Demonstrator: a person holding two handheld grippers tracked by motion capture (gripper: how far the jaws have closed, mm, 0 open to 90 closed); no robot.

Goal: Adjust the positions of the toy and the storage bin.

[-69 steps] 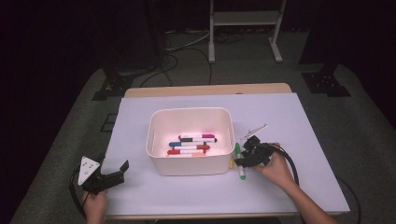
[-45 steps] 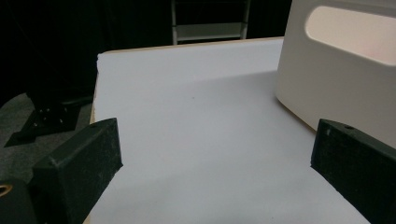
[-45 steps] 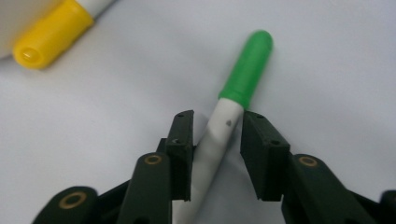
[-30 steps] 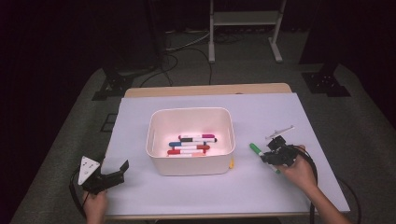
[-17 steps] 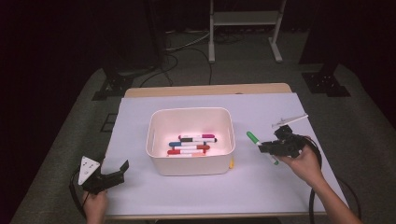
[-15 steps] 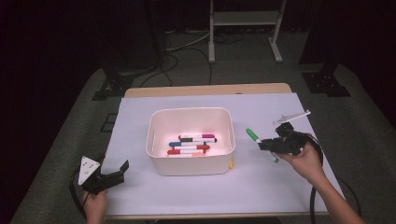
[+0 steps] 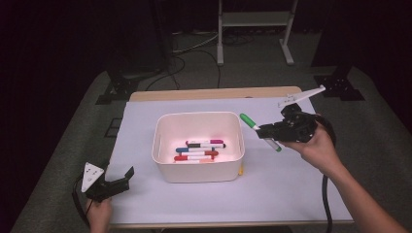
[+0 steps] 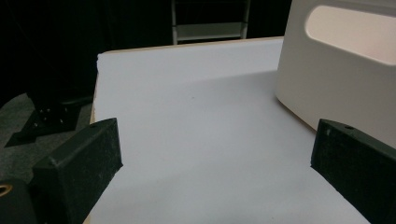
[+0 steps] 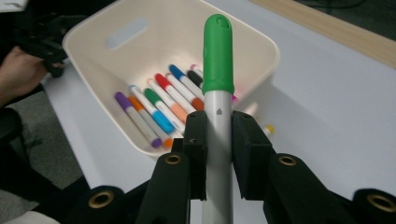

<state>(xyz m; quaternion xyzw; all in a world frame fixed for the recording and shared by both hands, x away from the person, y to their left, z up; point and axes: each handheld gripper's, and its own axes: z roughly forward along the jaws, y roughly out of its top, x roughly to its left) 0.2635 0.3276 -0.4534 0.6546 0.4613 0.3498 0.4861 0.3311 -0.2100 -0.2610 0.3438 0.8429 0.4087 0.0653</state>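
A green-capped marker (image 7: pixel 254 124) with a grey barrel is clamped in my right gripper (image 7: pixel 268 131), raised above the table just right of the white bin (image 7: pixel 198 119); its cap points toward the bin. In the right gripper view the marker (image 9: pixel 217 88) stands between the two black pads (image 9: pixel 243 144), with the bin (image 9: pixel 261 46) below and ahead, several coloured markers (image 9: pixel 161 109) lying inside. My left gripper (image 7: pixel 119 182) rests near the table's front left corner, jaws wide apart with nothing between them; its view shows the bin's wall (image 8: pixel 336 84) to the right.
A yellow marker tip (image 7: pixel 241 170) pokes out by the bin's front right corner. The white sheet (image 7: pixel 291 179) covers the wooden table. Dark stands and cables sit beyond the far edge. A cable (image 7: pixel 326 204) trails from the right gripper.
My right gripper has risen from the table by the bin's front right and moved back and right, carrying the green marker. The left gripper has stayed put.
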